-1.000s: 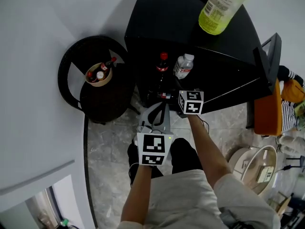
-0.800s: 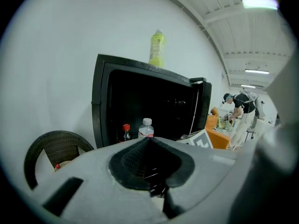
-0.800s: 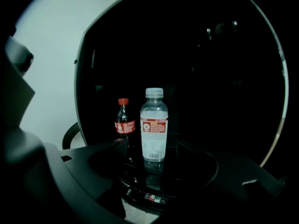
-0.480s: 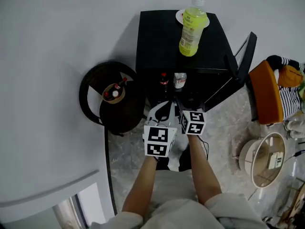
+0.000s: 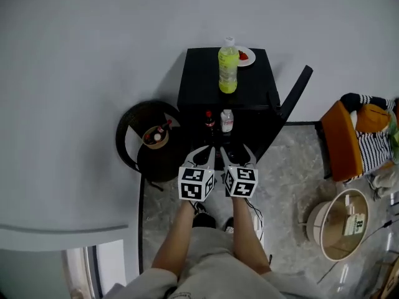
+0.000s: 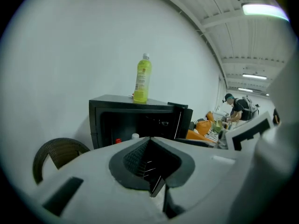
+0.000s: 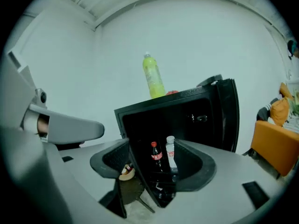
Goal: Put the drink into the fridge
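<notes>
Yellow-green drink bottle (image 5: pixel 228 70) stands atop the open mini fridge (image 5: pixel 201 80), at 12 o'clock from both grippers. Left gripper (image 5: pixel 204 156) jaws pressed together, right gripper (image 5: pixel 237 154) jaws spread, both empty. Fridge interior mostly lost in darkness.

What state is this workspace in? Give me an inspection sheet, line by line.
Surface: grey stone floor; black fridge, door open.
Job's things: yellow-green drink upright on fridge top; cola bottle and water bottle inside.
Clutter: plate on fridge top; basket of small bottles on wicker seat.
Grippers: left gripper shut, empty; right gripper open, empty.
Cables: thin cable by the person's right leg.
Surroundings: orange chair, round bin.
</notes>
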The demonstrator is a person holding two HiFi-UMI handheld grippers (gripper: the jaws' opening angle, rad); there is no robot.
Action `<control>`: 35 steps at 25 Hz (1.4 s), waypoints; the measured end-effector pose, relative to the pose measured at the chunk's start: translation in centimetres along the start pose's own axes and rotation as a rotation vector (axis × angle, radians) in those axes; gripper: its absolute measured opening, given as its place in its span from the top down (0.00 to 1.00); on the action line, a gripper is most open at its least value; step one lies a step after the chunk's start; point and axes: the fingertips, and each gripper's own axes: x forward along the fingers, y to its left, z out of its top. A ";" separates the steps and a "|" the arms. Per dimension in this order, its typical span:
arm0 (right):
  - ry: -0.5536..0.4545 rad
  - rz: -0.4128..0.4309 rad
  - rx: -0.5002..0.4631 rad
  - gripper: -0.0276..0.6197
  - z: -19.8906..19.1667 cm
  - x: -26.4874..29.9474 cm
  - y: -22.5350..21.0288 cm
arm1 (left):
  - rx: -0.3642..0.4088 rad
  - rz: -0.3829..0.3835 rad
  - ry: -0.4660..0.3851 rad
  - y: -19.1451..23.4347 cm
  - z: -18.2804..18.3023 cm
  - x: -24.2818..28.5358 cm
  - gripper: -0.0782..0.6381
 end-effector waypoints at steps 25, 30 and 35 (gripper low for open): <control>-0.101 0.022 -0.092 0.84 2.4 -8.4 -0.4 | -0.041 0.098 -0.072 -3.9 -1.1 -7.8 0.88; -0.119 0.059 -0.064 0.92 2.9 -9.1 -0.5 | -0.028 0.096 -0.071 -5.0 -1.1 -8.1 0.88; -0.097 0.074 -0.028 0.95 2.9 -9.7 -1.2 | -0.015 0.077 -0.087 -6.1 -0.4 -8.2 0.88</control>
